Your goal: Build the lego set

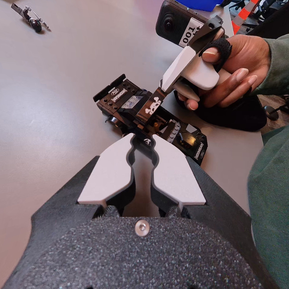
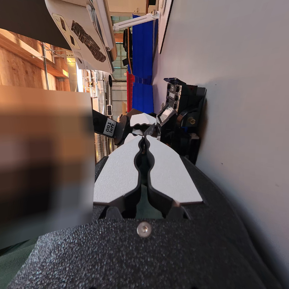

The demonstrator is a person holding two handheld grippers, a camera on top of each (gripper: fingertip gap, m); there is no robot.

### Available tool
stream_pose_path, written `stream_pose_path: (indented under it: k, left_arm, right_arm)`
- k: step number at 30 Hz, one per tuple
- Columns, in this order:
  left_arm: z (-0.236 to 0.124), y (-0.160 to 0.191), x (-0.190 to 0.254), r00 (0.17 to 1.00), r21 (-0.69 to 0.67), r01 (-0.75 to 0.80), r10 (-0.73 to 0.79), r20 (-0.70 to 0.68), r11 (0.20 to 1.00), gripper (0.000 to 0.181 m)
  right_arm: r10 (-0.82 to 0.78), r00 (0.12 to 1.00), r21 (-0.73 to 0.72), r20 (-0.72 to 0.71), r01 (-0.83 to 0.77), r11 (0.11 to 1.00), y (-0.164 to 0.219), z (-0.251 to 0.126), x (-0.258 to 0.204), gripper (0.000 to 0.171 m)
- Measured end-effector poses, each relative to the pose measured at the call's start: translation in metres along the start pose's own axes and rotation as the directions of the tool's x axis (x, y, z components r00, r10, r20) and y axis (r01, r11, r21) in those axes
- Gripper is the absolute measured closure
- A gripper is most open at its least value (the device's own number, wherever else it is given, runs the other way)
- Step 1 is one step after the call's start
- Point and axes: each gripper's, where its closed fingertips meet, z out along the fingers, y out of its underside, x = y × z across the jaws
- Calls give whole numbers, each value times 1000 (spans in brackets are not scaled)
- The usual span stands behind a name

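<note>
A black lego car lies on the grey table, with its roof area open. My left gripper is closed on the car's near side and holds it. My right gripper, held by a hand, is shut on one edge of a black roof plate with a white skull print. The plate tilts over the open cabin, its lower edge touching the car. In the right wrist view my right gripper pinches the thin plate, with the car just beyond and the left gripper's fingers beside it.
A small grey and black lego sub-assembly lies at the table's far left. An instruction booklet stands behind the work area. A green sleeve runs along the right edge. An orange cone stands off the table. The left gripper's tips are roughly 6 cm from the right gripper's.
</note>
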Motion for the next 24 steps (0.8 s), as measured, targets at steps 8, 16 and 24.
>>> stream_pose_path:
  k: [8,16,24]
  left_arm:
    - [0,1,0,1000,-2,0,0,-1,1000,164]
    - [0,1,0,1000,-2,1,-1,-4,1000,164]
    - [1,1,2,1000,-5,1,-1,-9,1000,164]
  right_arm:
    - [-17,1000,-7,-10,17,1000,-2,-1,0,171]
    - [-19,1000,-9,-5,19,1000,-2,-1,1,171]
    - [-94,982,25,162,91,996,-4,-7,-23,171]
